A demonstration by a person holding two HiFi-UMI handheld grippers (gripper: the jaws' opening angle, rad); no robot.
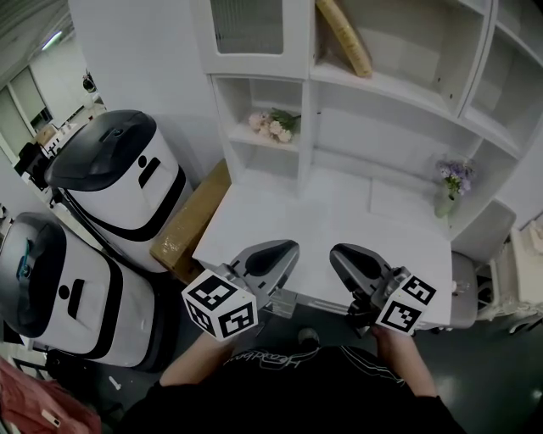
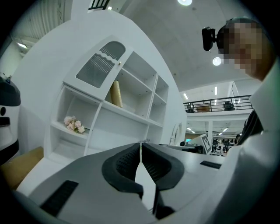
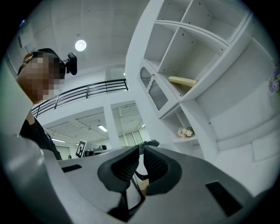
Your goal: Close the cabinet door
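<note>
While left claw [image 1: 276,252] and right claw [image 1: 349,254] each sit closed, empty | cabinet door [image 1: 246,25] well above-left

**Premises: white study corner in a high, open hall**

A white desk [image 1: 339,212] stands against a white wall [image 1: 136,59] and carries a white shelving unit [image 1: 386,89] of open compartments. Pink flowers [image 1: 273,125] sit in a low left compartment. Purple flowers [image 1: 454,178] stand in a vase at the right. A tan roll [image 1: 344,36] leans in a higher compartment. A cardboard box [image 1: 193,220] lies just beside the desk's left edge, with two white-and-black machines [image 1: 119,182] next to it. The floor [image 1: 501,373] is dark grey. Round ceiling lamps [image 3: 80,45] are lit overhead. A railed mezzanine [image 3: 87,92] crosses the hall.
</note>
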